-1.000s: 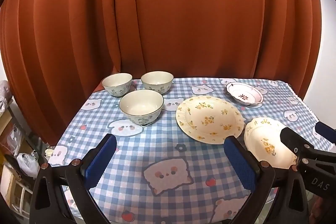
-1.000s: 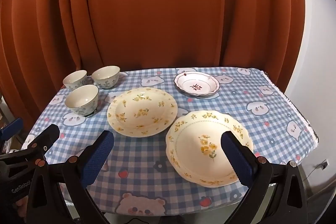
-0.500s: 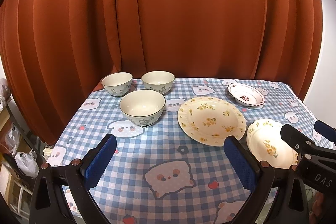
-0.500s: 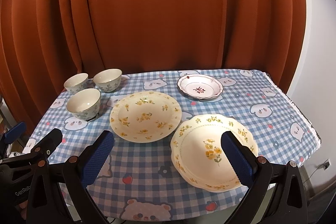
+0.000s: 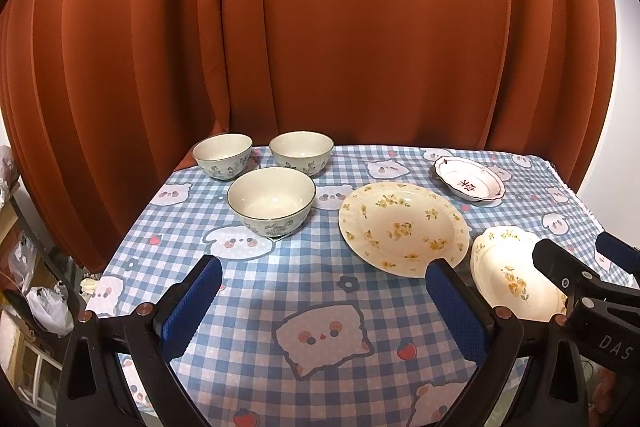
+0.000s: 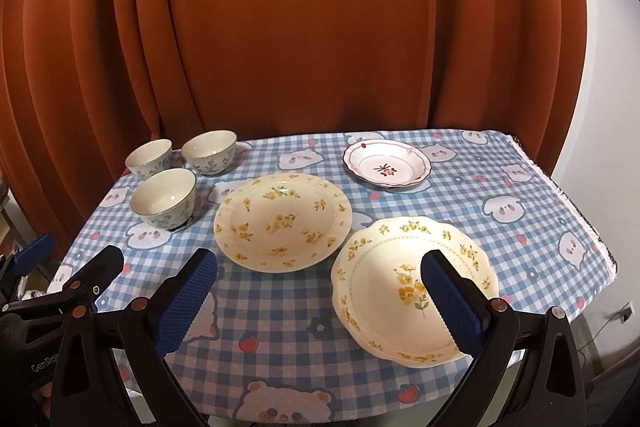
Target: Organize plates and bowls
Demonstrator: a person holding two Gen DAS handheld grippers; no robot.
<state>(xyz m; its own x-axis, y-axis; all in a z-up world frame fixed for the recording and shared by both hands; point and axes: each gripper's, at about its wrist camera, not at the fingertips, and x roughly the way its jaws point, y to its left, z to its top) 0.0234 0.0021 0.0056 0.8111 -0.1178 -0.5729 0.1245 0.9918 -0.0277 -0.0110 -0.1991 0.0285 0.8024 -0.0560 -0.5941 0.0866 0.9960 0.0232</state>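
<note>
1. Hovering over the near edge of the table, the left gripper (image 5: 322, 289) has its jaws spread wide, nothing between the blue textured pads (image 5: 188, 305).
2. Same story on the right gripper (image 6: 318, 291): jaws wide apart, nothing held, its ribbed blue pads (image 6: 450, 301) above the near side of the cloth.
3. Covering the table is a soft blue-and-white checked tablecloth (image 6: 280, 311) printed with cartoon animal faces, strawberries and little flowers.
4. Three glazed ceramic bowls sit in a tight cluster at the far left: the front bowl (image 5: 272, 199), round and deep with a dark rim and blue-green floral outside, and behind it the back-left bowl (image 5: 223, 155) and the back-right bowl (image 5: 301, 151), close to each other.
5. Just right of them lies the round yellow-flowered plate (image 6: 282, 221), cream, glossy, with a wide beaded rim.
6. Nearer and to the right, close beside it, is the scalloped plate (image 6: 384, 291), cream with a wavy edge and an orange bouquet in the well; the right gripper's pad overlaps it in view.
7. At the far right rests the small white dish (image 6: 387, 165), red-edged, with a red sprig at its centre.
8. Behind everything hangs a rust-orange curtain (image 5: 340, 39) in heavy vertical folds.
</note>
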